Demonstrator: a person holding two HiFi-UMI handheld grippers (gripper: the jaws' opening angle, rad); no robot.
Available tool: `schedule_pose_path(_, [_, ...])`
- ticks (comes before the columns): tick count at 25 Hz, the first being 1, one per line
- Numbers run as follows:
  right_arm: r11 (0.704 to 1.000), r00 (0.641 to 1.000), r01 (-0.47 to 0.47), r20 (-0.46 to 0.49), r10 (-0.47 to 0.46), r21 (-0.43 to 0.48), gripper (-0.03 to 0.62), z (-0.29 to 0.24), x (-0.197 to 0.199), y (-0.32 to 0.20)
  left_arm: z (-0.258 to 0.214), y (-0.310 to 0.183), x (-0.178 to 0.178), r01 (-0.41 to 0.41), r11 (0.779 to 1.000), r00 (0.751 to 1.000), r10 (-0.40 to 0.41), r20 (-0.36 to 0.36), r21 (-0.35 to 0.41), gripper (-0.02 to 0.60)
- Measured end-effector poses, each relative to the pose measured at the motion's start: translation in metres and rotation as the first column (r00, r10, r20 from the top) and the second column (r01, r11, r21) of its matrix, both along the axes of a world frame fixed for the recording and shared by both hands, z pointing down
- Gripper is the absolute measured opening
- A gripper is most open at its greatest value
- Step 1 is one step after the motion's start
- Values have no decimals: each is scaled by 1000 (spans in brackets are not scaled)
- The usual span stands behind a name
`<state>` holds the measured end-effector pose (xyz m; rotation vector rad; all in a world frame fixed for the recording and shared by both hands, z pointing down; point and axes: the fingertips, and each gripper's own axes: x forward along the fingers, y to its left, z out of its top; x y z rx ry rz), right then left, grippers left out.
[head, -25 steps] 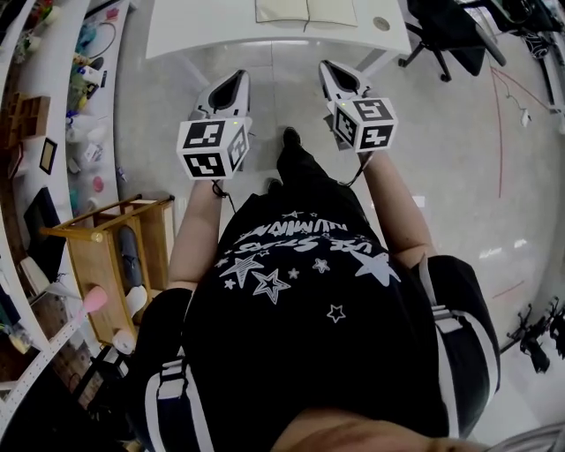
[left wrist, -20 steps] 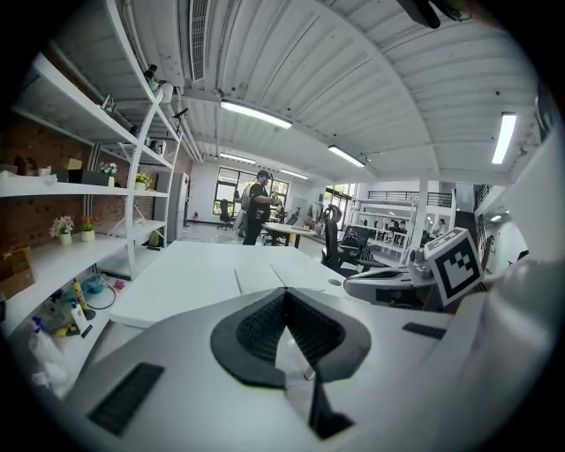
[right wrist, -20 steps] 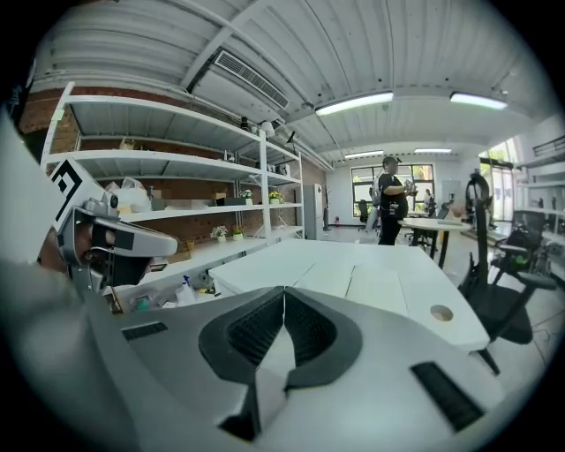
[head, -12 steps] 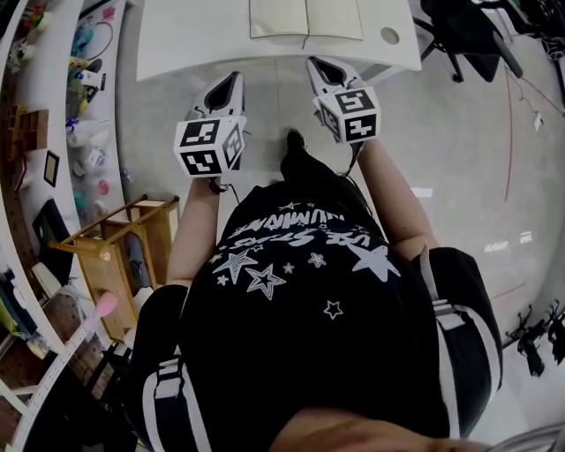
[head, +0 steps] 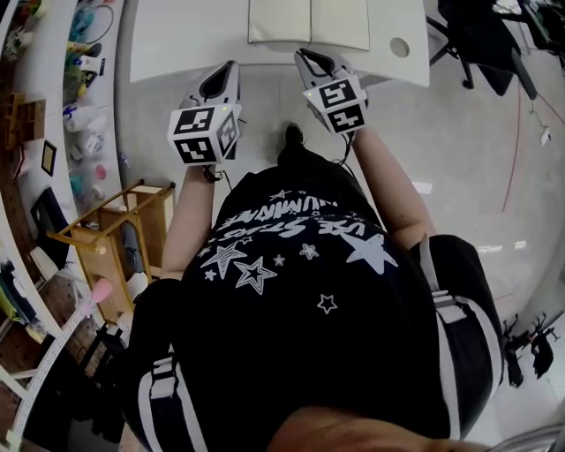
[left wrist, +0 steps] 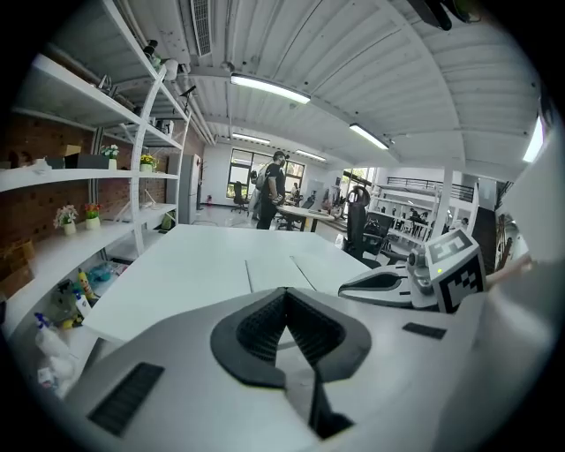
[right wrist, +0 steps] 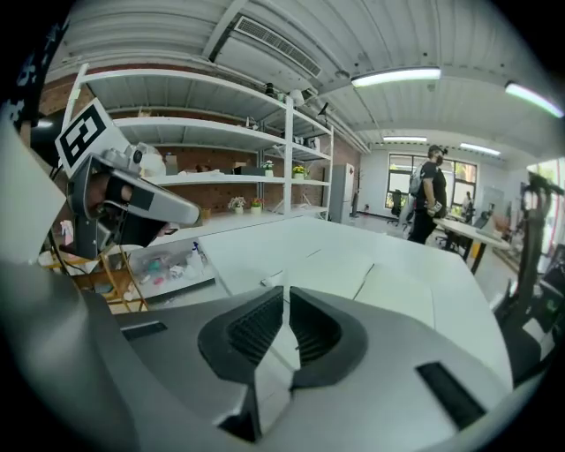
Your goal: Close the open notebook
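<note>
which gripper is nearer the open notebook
The right gripper, which points at the near edge of the notebook, close to its spine. The left gripper is aimed at bare table, off to the left.

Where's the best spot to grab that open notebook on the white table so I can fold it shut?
Take the outer edge of the right half of the notebook, coming in from the right with the right gripper. It lies flat and open, spine running away from you, so that free edge is probably easiest to lift.
</note>
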<state>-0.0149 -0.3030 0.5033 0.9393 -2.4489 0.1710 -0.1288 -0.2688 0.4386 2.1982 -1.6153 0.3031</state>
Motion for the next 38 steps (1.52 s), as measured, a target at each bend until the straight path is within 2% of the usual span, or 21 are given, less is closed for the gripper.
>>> schedule_pose_path(5, [995, 993, 84, -83, -80, 49, 10, 7, -13, -22, 3, -19, -6, 25, 1000, 999, -25, 24, 0, 11])
schedule_pose_path(11, [979, 962, 181, -224, -158, 88, 71, 18, -29, -31, 10, -30, -17, 40, 999, 998, -39, 44, -17, 11])
schedule_pose_path(16, [963, 903, 226, -402, -151, 145, 110, 36, -39, -41, 19, -39, -32, 15, 999, 999, -13, 40, -45, 11])
schedule_pose_path(19, [956, 868, 264, -463, -178, 128, 136, 50, -45, -45, 25, -51, -39, -10, 998, 999, 12, 30, -62, 11])
schedule_pose_path(21, [951, 832, 293, -517, -201, 102, 165, 60, -45, -45, 30, -58, -41, -38, 996, 999, 41, 32, -75, 11])
schedule_pose_path(25, [944, 766, 314, -615, -187, 103, 190, 66, -43, -51, 34, -71, -47, -83, 993, 996, 86, 25, -90, 11])
schedule_pose_path(32, [936, 704, 341, -684, -190, 90, 190, 67, -49, -61, 34, -86, -50, -153, 984, 988, 155, 15, -95, 11])
schedule_pose_path(36, [929, 686, 357, -703, -188, 100, 187, 65, -53, -60, 33, -88, -49, -178, 980, 984, 180, 12, -94, 11])
schedule_pose_path(38, [928, 669, 361, -719, -189, 92, 144, 70, -51, -58, 33, -89, -48, -189, 977, 982, 190, 8, -95, 11])
